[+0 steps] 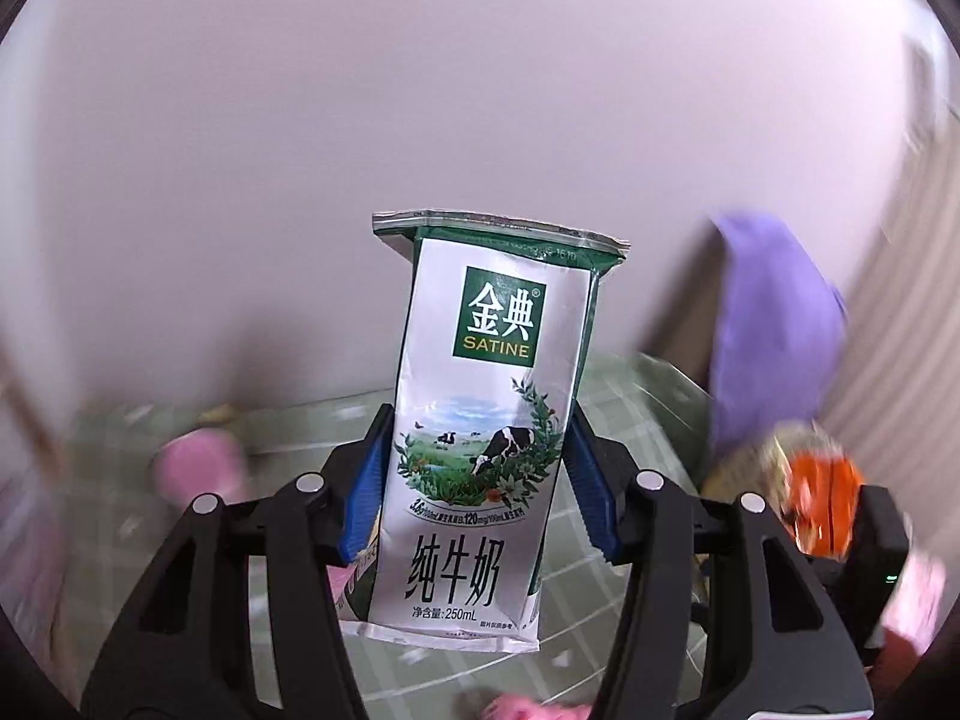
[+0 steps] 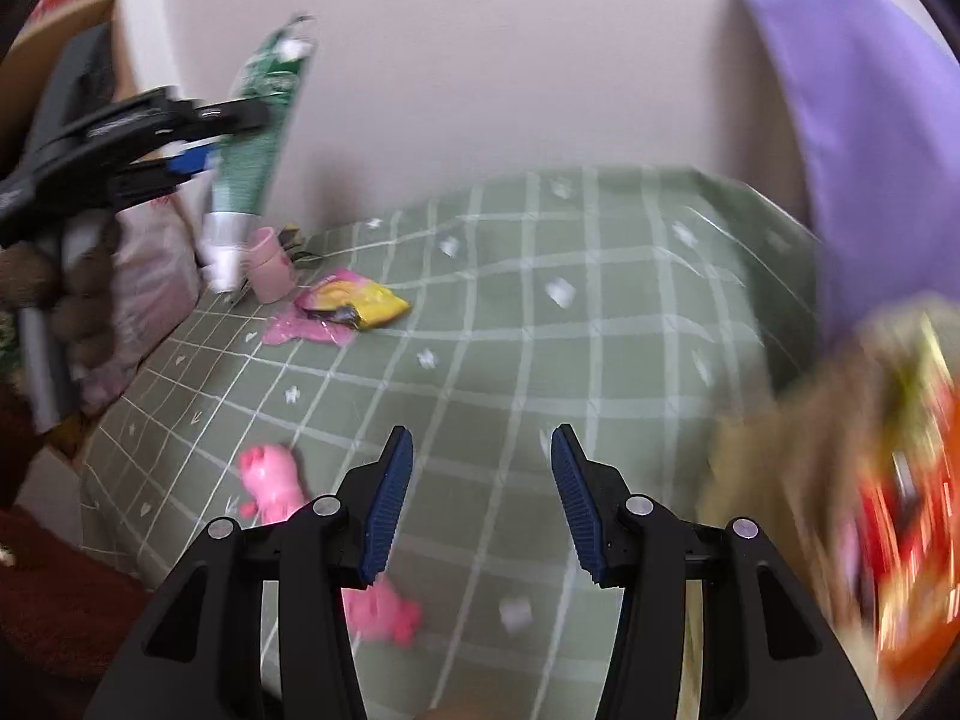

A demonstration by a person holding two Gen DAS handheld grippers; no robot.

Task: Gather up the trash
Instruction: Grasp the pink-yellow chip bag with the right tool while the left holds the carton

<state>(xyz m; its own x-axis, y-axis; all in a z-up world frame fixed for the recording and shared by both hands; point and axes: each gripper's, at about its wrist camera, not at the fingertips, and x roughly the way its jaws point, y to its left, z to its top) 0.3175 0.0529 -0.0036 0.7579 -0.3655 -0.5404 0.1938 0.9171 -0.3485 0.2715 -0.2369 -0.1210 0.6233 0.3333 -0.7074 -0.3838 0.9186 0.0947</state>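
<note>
I had the silver-and-green flattened milk carton (image 1: 480, 432) clamped upright between the blue pads (image 1: 363, 492) of my left gripper (image 1: 474, 480), lifted clear above the green checked tablecloth (image 2: 540, 312); the pads pressed on its two narrow edges at about the cow picture, and its crimped top stood against the pale wall (image 1: 420, 90). From the right wrist camera the same carton (image 2: 252, 138) appeared edge-on and blurred, high at the far left of the cloth, with the left gripper (image 2: 198, 138) reaching in from the side.

My right gripper (image 2: 480, 492) stood released, jaws apart with nothing between them, hovering over the near part of the cloth. Below the carton, at the cloth's far left corner, stood a small pink cup (image 2: 273, 264). Just beside the cup lay a yellow-and-pink crumpled snack wrapper (image 2: 354, 300) on a flat pink scrap (image 2: 300, 330). Near my right gripper's left finger lay a bright pink rubbery toy (image 2: 273, 480), partly hidden by it. At the cloth's right edge a brown paper bag (image 2: 798, 468) held orange-red packaging (image 2: 924, 516), all badly blurred. Behind the bag rose something draped in purple fabric (image 2: 870, 138); I could not tell what it was.
</note>
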